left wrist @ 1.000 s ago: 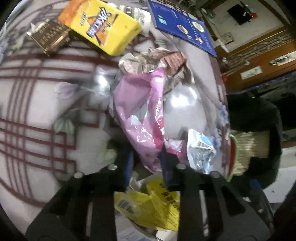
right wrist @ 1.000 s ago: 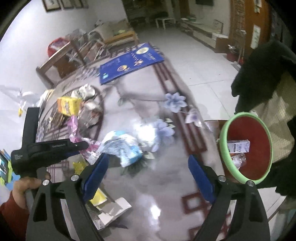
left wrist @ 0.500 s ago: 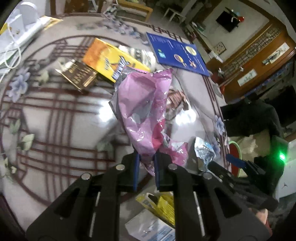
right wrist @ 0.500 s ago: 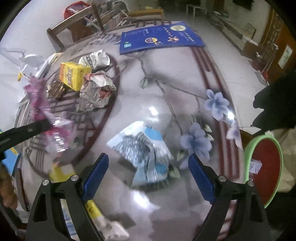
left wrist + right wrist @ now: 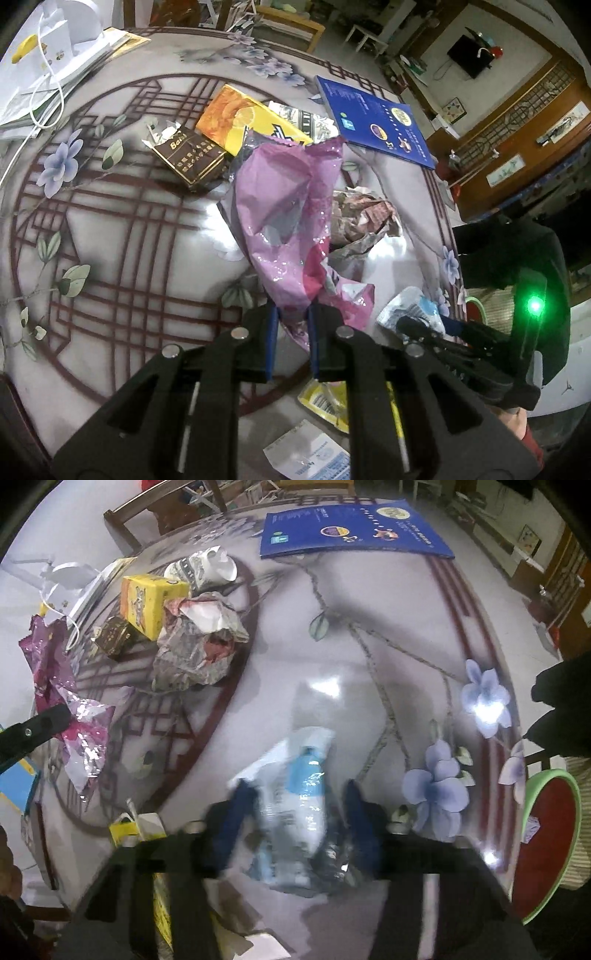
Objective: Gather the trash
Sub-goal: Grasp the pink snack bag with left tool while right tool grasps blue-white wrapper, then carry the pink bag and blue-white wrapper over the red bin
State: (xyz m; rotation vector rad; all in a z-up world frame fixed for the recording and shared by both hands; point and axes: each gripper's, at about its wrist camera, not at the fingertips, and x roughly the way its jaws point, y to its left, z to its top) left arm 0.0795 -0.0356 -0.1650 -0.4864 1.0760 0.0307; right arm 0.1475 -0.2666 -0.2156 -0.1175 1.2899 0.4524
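Observation:
My left gripper (image 5: 291, 332) is shut on the lower end of a crinkled pink wrapper (image 5: 284, 221), which hangs lifted above the patterned table (image 5: 129, 240). The right wrist view shows that pink wrapper (image 5: 55, 672) at the far left. My right gripper (image 5: 299, 819) points steeply down with its jaws closing around a blue and white foil wrapper (image 5: 295, 794) lying on the table. The fingers are blurred, and the wrapper lies between the pads. A red bin with a green rim (image 5: 546, 849) stands off the table's right edge.
At the table's far side lie a yellow box (image 5: 240, 122), a brown carton (image 5: 192, 155), crumpled paper (image 5: 362, 218), a crushed cup (image 5: 203, 568) and a blue booklet (image 5: 373, 122). A yellow wrapper (image 5: 325, 402) and a printed slip (image 5: 310, 454) lie near me.
The left gripper has lifted the pink wrapper clear of the table. The right gripper has swung down over the blue and white wrapper and its wide jaws have narrowed around it.

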